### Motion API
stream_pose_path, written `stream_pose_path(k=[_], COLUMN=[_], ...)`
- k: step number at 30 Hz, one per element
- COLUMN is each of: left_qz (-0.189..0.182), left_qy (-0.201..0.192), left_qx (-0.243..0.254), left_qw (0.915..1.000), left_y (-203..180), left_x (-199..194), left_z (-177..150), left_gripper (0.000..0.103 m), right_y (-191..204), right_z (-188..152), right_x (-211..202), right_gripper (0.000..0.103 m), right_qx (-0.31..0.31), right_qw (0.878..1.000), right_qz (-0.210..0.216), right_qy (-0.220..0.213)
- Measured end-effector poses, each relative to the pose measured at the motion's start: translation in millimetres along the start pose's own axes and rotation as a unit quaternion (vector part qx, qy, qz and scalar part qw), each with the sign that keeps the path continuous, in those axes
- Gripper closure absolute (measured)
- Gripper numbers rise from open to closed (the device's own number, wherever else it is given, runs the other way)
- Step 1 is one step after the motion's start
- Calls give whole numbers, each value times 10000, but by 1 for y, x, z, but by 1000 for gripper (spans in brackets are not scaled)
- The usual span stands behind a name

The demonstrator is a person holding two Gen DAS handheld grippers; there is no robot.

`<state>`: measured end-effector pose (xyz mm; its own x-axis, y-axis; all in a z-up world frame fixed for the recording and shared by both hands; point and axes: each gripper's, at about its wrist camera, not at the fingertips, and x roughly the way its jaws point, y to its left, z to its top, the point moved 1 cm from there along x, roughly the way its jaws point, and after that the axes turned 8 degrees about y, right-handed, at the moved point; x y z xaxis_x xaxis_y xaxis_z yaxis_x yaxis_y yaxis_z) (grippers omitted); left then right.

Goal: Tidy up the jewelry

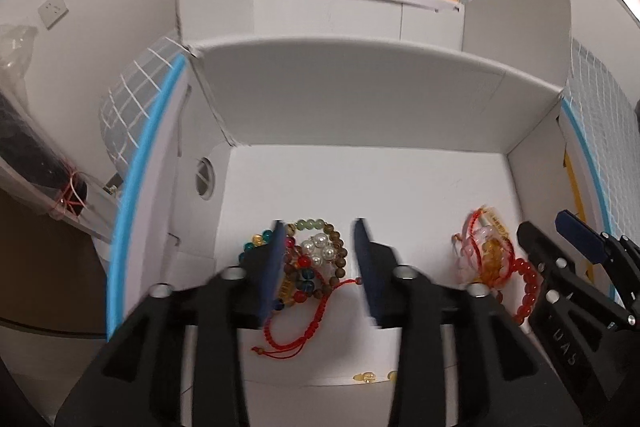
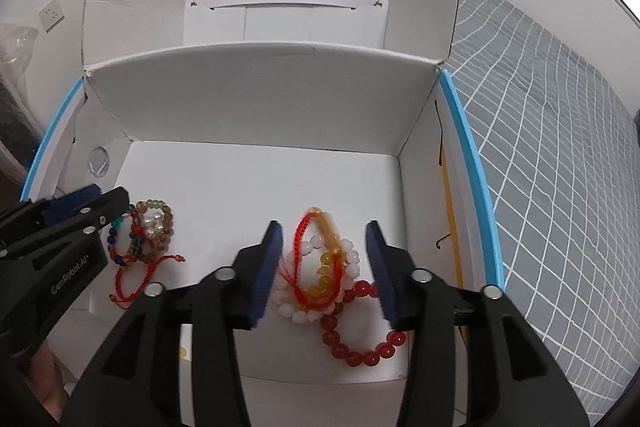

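In the white box [image 2: 256,187], two bracelet heaps: mixed beads [image 1: 316,259] toward its left wall, red-and-pink strands [image 2: 332,287] (trailing toward the near edge) rightward. Left gripper [image 1: 320,267] and right gripper [image 2: 324,271] straddle them, jaws apart.

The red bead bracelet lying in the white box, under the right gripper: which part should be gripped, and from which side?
Probably the free arc of the red bead bracelet nearest the camera. It lies flat on the box floor, clear of the pink, amber and red-cord tangle that covers its far part. Bring the right hand-held gripper from above, jaws across the strand, one finger inside the loop.
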<state>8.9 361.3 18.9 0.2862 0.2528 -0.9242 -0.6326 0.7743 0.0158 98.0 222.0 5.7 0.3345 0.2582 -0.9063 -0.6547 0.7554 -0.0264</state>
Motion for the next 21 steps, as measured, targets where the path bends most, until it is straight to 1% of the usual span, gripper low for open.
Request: stream_pose_path(k=[1,2,4,5,6,7,8,10,11,13,15,18,21], left_qz=[31,63,123,134,128,109,66,-57,-63,-62,-125,-252,-210], left_qy=[-68,-125,-340,-399,-460,-515,-583,-762,-849,-1108,-1234,-1390,-1505], left_qx=[-17,-30,4,7,-2,-8,-8,-52,-56,-43,-21,-32,29], left_qw=[10000,9999,9993,9991,9989,9986,9983,9971,9964,9938,9923,9900,9884], left_y=[1,3,6,7,8,10,12,16,18,21,23,29,31], left_x=[-5,-10,-22,-27,-32,-38,-45,-62,-68,-85,-96,-111,-121], left_z=[-1,-2,-9,-12,-15,-18,-23,-35,-39,-53,-63,-83,-100], left_gripper=[49,47,42,35,31,31,27,17,15,8,6,6,6], right_y=[-1,-2,-4,-6,-8,-10,-11,-14,-14,-12,-11,-5,1], right_z=[0,-1,-4,-6,-8,-11,-13,-23,-28,-37,-48,-68,-89], right_x=[-5,-12,-24,-30,-38,-46,-52,-67,-73,-82,-92,-105,-114], right_gripper=[40,29,22,18,15,12,9,8,8,8,8,8,8], right_qx=[30,67,93,107,152,210,245,312,310,326,330,295,305], right_qw=[10000,9998,9993,9990,9986,9981,9976,9963,9959,9949,9937,9918,9905], right_qz=[10,17,-18,-41,-26,11,31,22,6,-3,-17,-37,4], right_qy=[-61,-166,-358,-426,-507,-587,-642,-796,-852,-956,-1068,-1241,-1343])
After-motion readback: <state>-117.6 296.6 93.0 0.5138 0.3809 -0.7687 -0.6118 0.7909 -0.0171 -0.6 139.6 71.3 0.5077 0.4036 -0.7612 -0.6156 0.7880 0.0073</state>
